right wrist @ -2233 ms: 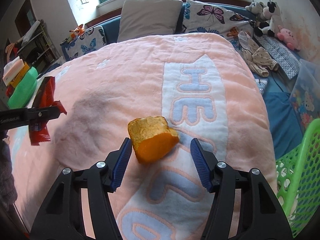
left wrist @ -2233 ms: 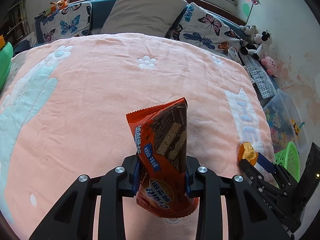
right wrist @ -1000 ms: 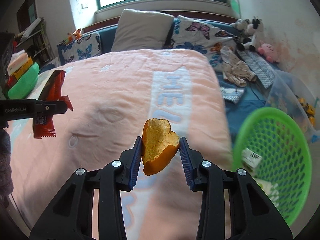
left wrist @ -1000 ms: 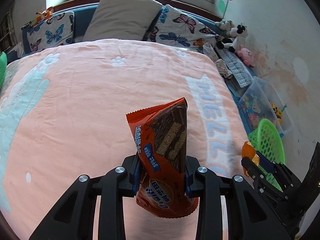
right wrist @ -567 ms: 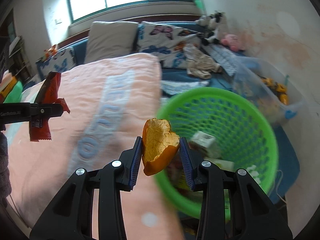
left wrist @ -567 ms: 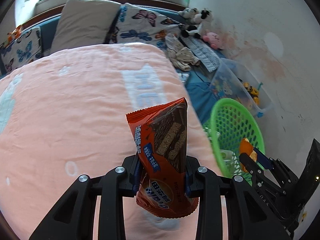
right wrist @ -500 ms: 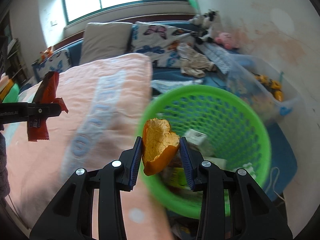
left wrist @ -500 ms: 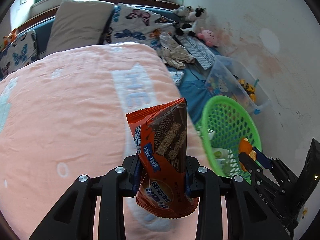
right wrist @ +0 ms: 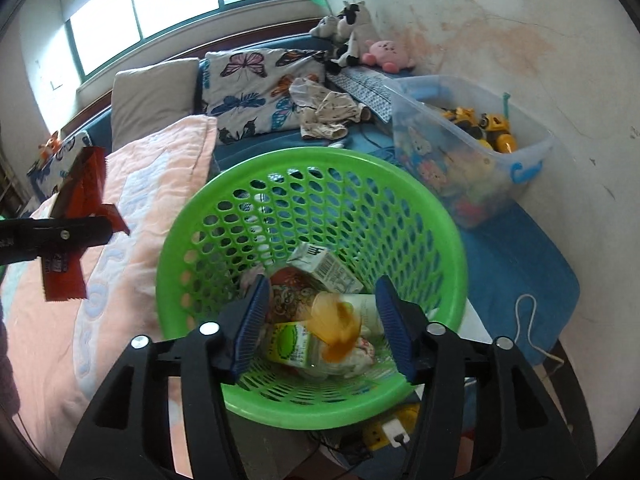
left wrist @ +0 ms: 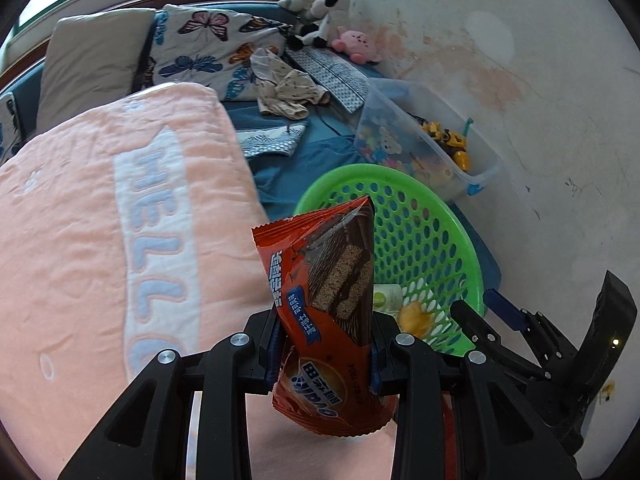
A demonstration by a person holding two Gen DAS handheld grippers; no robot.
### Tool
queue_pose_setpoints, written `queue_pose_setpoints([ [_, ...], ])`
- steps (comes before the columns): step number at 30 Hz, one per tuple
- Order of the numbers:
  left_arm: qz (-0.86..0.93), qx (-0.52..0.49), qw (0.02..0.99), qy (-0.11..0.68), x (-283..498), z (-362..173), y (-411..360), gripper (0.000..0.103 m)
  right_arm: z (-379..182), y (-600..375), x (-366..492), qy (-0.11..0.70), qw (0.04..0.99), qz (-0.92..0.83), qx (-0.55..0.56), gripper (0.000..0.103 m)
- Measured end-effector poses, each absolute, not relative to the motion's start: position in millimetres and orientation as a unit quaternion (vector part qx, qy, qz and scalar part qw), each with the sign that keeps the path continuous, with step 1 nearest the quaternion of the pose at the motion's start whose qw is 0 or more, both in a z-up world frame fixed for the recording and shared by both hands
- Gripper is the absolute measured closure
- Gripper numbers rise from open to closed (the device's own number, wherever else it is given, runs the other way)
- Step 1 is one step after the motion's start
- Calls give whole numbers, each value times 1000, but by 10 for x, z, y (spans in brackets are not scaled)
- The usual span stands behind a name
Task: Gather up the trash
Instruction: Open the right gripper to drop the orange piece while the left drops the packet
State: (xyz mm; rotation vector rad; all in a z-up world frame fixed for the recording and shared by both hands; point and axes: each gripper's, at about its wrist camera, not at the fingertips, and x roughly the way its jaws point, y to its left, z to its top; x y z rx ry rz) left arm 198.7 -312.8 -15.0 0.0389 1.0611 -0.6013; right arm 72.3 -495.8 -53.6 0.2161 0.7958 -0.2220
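Orange peel (right wrist: 334, 326) has just dropped from the right claw (right wrist: 320, 320), now wide open above the bin (right wrist: 192, 216), so only the left claw's (left wrist: 324, 354) pinched wrapper (left wrist: 326, 300) remains.

One green basket (right wrist: 432, 208), one red wrapper (left wrist: 324, 312), two pillows (left wrist: 92, 56)

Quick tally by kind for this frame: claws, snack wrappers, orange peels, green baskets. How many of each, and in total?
claws: 2 (left claw, right claw)
snack wrapper: 1
orange peel: 1
green basket: 1
total: 5
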Motion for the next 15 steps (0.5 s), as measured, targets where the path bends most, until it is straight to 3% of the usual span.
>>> queue_pose_setpoints([
  [10, -310, 35, 803, 507, 1967, -361, -3418, 70, -464, -5022, 513, 373, 914, -110, 114, 43],
  [15, -315, 39, 802, 506, 1952, -428, -3462, 53, -454, -4977, 452, 368, 917, -109, 110, 40],
])
